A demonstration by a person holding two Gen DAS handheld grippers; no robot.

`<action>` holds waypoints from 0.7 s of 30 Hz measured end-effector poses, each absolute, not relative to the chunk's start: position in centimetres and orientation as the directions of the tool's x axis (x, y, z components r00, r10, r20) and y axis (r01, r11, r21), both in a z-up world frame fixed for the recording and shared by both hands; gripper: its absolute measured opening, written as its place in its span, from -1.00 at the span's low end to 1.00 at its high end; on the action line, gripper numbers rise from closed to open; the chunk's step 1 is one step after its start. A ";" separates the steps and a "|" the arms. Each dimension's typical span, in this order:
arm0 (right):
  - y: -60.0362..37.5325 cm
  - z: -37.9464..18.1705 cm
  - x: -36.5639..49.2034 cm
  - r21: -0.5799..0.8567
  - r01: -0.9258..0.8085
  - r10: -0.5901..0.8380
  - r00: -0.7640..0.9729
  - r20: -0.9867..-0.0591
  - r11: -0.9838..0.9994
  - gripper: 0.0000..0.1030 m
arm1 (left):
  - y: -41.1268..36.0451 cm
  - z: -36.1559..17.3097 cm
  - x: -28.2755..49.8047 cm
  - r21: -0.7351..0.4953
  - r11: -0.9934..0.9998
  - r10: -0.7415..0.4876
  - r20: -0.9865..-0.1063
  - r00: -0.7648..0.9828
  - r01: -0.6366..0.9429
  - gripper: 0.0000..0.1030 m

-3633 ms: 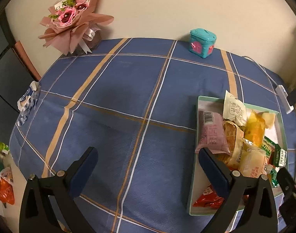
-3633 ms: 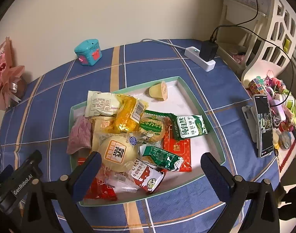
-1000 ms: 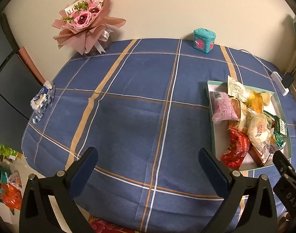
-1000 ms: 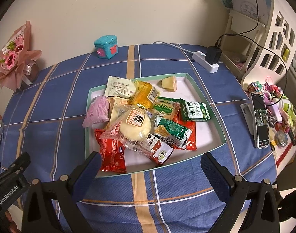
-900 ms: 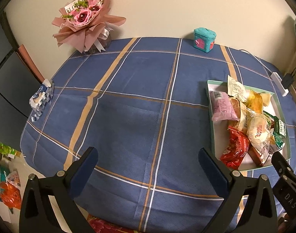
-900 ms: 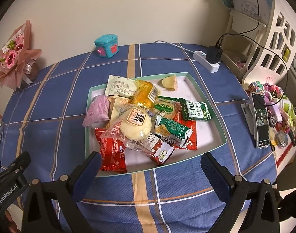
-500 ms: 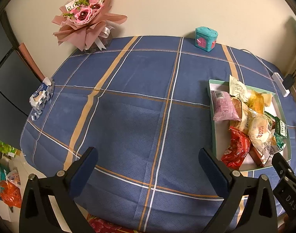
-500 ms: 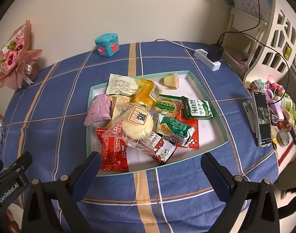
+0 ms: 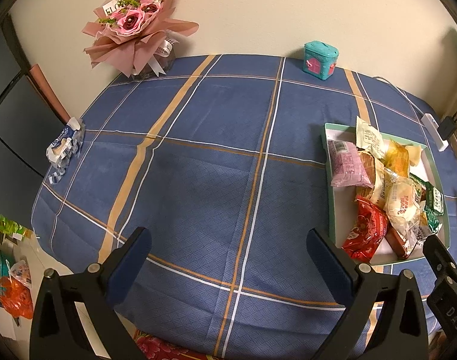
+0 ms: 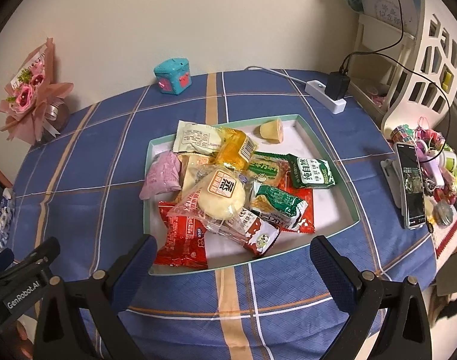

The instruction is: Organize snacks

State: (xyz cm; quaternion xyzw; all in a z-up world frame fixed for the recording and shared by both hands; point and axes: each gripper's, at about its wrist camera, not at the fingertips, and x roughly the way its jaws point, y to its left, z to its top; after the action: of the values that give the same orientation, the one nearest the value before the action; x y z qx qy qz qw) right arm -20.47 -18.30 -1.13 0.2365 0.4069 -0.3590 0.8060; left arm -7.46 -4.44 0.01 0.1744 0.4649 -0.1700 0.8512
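Right gripper [image 10: 230, 253]: jaws wide apart, empty, above the near rim of the tray [image 10: 324, 150]. Left gripper [image 9: 228, 247]: jaws wide apart, empty, over bare tablecloth [image 9: 198, 150], tray to its right. Snacks [image 10: 225, 192] lie heaped in the tray's left half. Farther back: a teal box [image 10: 173, 76], a bouquet [image 9: 135, 27], a power strip [image 10: 326, 96].
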 end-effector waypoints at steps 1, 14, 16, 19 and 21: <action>-18.3 -1.1 -20.5 0.092 0.771 -0.385 0.414 -0.825 0.630 1.00 | -4.4 0.0 -7.4 0.138 0.882 -0.127 -0.851 0.510 0.451 1.00; -18.4 -1.1 -20.6 0.099 0.772 -0.383 0.418 -0.824 0.628 1.00 | -4.4 0.0 -7.4 0.138 0.882 -0.127 -0.851 0.510 0.451 1.00; -18.4 -1.1 -20.6 0.099 0.772 -0.381 0.416 -0.826 0.628 1.00 | -4.4 0.0 -7.4 0.138 0.882 -0.127 -0.851 0.510 0.451 1.00; -18.4 -1.3 -20.6 0.097 0.773 -0.379 0.411 -0.829 0.627 1.00 | -4.4 0.0 -7.4 0.138 0.882 -0.127 -0.851 0.509 0.451 1.00; -18.4 -1.3 -20.5 0.095 0.773 -0.377 0.408 -0.832 0.628 1.00 | -4.4 0.0 -7.5 0.138 0.882 -0.127 -0.851 0.510 0.451 1.00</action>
State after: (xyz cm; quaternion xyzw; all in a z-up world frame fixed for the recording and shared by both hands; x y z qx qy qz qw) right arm -20.55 -18.44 -1.34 0.2413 0.4101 -0.3575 0.8036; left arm -7.45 -4.41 0.02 0.1739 0.4652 -0.1697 0.8512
